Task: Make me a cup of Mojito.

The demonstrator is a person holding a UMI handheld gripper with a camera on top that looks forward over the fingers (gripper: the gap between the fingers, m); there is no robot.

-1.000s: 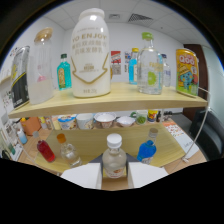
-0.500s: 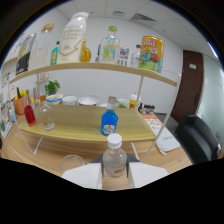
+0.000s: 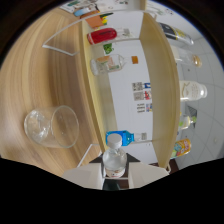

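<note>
My gripper (image 3: 115,169) is shut on a small clear bottle (image 3: 114,161) with a white cap, held between the two white fingers (image 3: 86,175). The whole view is rolled about a quarter turn, so the wooden table and shelf run upright. An empty clear glass (image 3: 51,127) stands on the wooden table (image 3: 30,75), just ahead of the fingers and off to the side of the left one. The bottle's cap points past the glass towards a blue bottle (image 3: 120,137); nothing is seen leaving the bottle.
A wooden two-level shelf (image 3: 150,75) stands beyond the glass. On its lower level are the blue bottle, a clear bottle (image 3: 107,64) and a red bottle (image 3: 102,36). The upper level carries a large white jar (image 3: 192,91), a yellow can (image 3: 182,147) and other bottles.
The gripper has rolled about a quarter turn with the bottle in it and moved closer to the table. The glass now lies much nearer, beside the left finger.
</note>
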